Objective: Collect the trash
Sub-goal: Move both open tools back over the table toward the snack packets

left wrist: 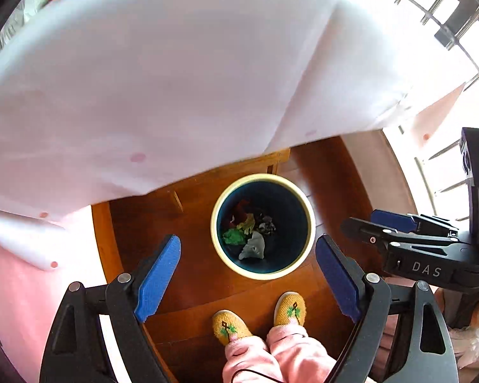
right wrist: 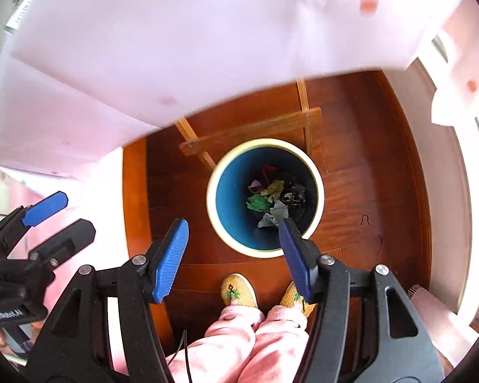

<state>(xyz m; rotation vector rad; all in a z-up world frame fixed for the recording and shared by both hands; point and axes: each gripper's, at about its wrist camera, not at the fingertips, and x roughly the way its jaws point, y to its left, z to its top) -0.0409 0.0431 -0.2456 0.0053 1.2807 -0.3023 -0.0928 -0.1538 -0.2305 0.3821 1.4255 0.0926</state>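
A round bin with a cream rim [left wrist: 212, 223] [right wrist: 211, 198] and a blue inside stands on the wooden floor below both grippers. At its bottom lie crumpled scraps: a green one [left wrist: 233, 236] [right wrist: 257, 202], a grey one [left wrist: 254, 248] [right wrist: 276, 212], a yellowish one and a dark one. My left gripper [left wrist: 247, 244] hangs open above the bin with nothing between its blue pads. My right gripper [right wrist: 234, 223] is also open and empty, its right fingertip over the bin's near rim. Each gripper shows at the edge of the other's view [left wrist: 357, 220] [right wrist: 78, 212].
A white tablecloth [left wrist: 175, 79] [right wrist: 191, 48] with coloured dots hangs over a table edge just beyond the bin. A wooden crossbar [right wrist: 252, 132] of the table frame sits behind the bin. The person's yellow slippers [left wrist: 230, 327] [right wrist: 239, 290] and pink trousers stand close in front.
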